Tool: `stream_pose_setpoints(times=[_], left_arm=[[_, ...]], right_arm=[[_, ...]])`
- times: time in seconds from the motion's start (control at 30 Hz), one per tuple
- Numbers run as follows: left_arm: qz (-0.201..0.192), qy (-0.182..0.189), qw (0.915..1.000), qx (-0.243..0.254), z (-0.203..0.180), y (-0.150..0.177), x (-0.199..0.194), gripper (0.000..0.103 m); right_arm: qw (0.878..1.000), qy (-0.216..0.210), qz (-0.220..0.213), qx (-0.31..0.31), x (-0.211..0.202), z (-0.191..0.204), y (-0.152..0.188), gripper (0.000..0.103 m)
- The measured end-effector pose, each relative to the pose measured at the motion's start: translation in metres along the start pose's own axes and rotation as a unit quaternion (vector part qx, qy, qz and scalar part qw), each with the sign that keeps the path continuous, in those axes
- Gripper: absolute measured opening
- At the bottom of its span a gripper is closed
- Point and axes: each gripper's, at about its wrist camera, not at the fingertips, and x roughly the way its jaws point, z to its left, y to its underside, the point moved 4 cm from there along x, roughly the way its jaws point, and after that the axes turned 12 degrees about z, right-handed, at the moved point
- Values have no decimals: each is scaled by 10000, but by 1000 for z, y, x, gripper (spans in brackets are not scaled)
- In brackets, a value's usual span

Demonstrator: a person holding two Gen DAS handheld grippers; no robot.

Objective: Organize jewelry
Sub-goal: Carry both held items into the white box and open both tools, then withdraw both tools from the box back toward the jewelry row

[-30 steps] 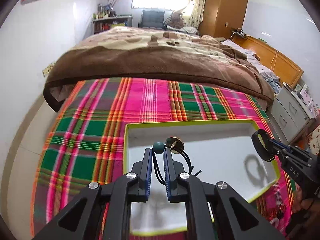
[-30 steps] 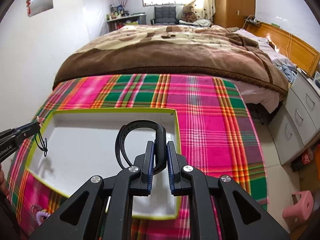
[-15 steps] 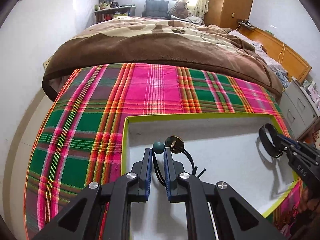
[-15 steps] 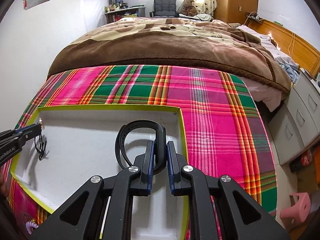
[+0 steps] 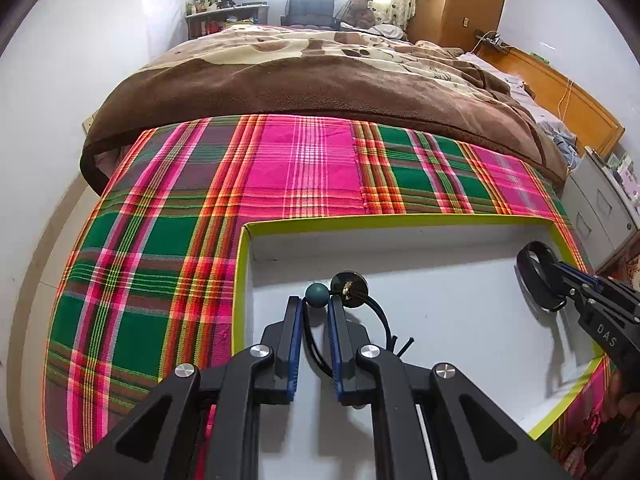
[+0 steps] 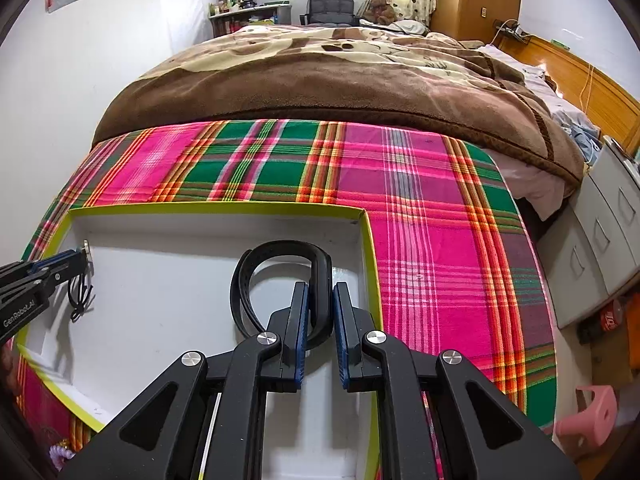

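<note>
In the left wrist view, the left hand-held gripper point(image 5: 316, 308) is closed on a black cord point(image 5: 380, 316) that carries a teal bead point(image 5: 317, 295) and a round gold charm point(image 5: 350, 285); bead and charm sit just past the fingertips. It hangs over the white tray point(image 5: 460, 312), near the tray's far left corner. The tray lies on a plaid cloth point(image 5: 160, 248) covering the surface. At the right edge, the right hand-held gripper point(image 5: 562, 276) holds a black strap point(image 5: 536, 276) over the tray's right side.

In the right wrist view, the right hand-held gripper point(image 6: 320, 300) clamps the strap point(image 6: 276, 252), whose loop arches above the tray point(image 6: 160, 300) near its far right corner. The left hand-held gripper point(image 6: 82, 258) shows at the left edge, cord point(image 6: 80, 296) dangling. A brown blanket point(image 6: 320, 80) covers the bed beyond.
</note>
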Motion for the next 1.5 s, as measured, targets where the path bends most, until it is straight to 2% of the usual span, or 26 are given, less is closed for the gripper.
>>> stream_pose_setpoints(times=[0.5,0.63,0.83,0.87,0.9,0.97,1.1,1.2,1.33,1.5], left_arm=[[32,149,9998,-103,4,2,-4,16],[-53,186,9998,-68,4,4,-13,32],[-183,315,9993,-57,0,13,-33,33],[-192,343,9992,-36,-1,15,-36,33],[-207,357,9991,8,-2,19,-41,33],[-250,350,9991,69,-4,26,-50,33],[-417,557,9976,55,-4,43,-72,33],[-522,518,9973,52,-4,57,-86,37],[-570,782,9952,140,-8,76,-100,37],[-690,721,9949,122,-7,103,-116,37]], right_arm=[[10000,2,-29,-15,0,-1,-1,16],[9999,-58,-84,-20,-7,0,1,16],[9996,-166,-243,0,-24,0,6,18],[9994,-203,-281,-8,-28,0,7,22],[9993,-224,-302,-16,-31,0,8,33],[9988,-285,-388,-26,-40,2,13,39],[9979,-353,-533,-37,-57,4,26,39],[9975,-388,-585,-23,-67,5,38,39],[9962,-503,-714,35,-82,3,57,39],[9951,-527,-830,52,-98,2,81,39]])
